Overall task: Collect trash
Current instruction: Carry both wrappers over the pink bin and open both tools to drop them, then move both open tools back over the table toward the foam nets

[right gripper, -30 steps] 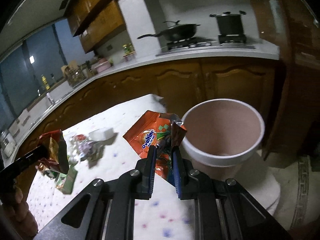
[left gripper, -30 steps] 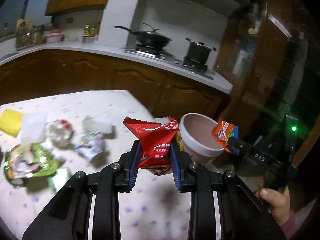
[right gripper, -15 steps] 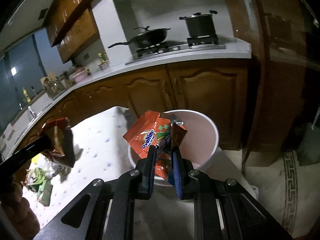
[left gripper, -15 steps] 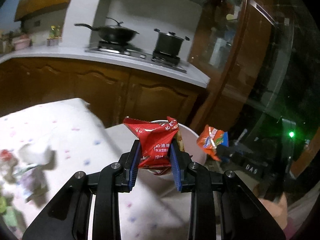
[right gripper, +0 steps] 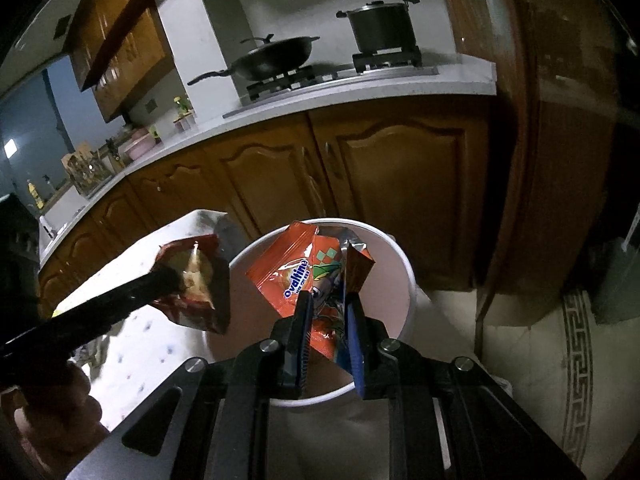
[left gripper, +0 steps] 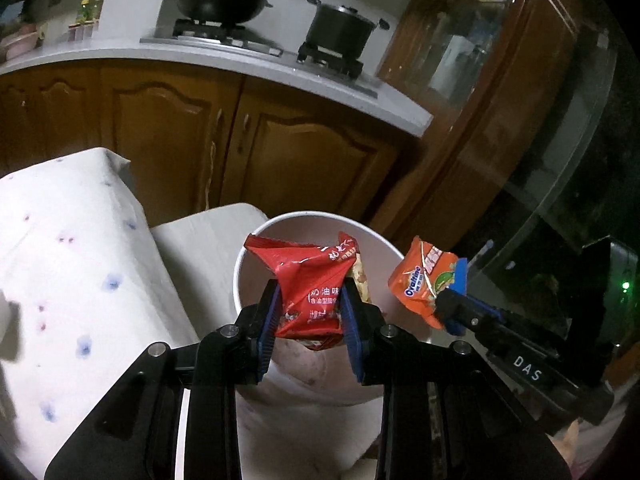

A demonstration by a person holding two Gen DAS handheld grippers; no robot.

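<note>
My left gripper (left gripper: 310, 300) is shut on a red snack wrapper (left gripper: 308, 280), held right over the mouth of the round white bin (left gripper: 256, 240). My right gripper (right gripper: 326, 304) is shut on an orange Ovaltine wrapper (right gripper: 296, 276), also above the white bin (right gripper: 400, 264). In the left wrist view the orange wrapper (left gripper: 424, 280) hangs at the bin's right rim on the right gripper (left gripper: 448, 300). In the right wrist view the red wrapper (right gripper: 196, 280) sits at the bin's left rim on the left gripper (right gripper: 172, 280).
The table with a white dotted cloth (left gripper: 60, 260) ends just left of the bin. Brown kitchen cabinets (right gripper: 360, 168) and a worktop with a wok (right gripper: 276, 58) and a pot (right gripper: 380, 26) stand behind. Tiled floor (right gripper: 540, 320) lies to the right.
Both grippers swung away from the table with their wrappers and sank over the bin. The trash on the table has left the left wrist view.
</note>
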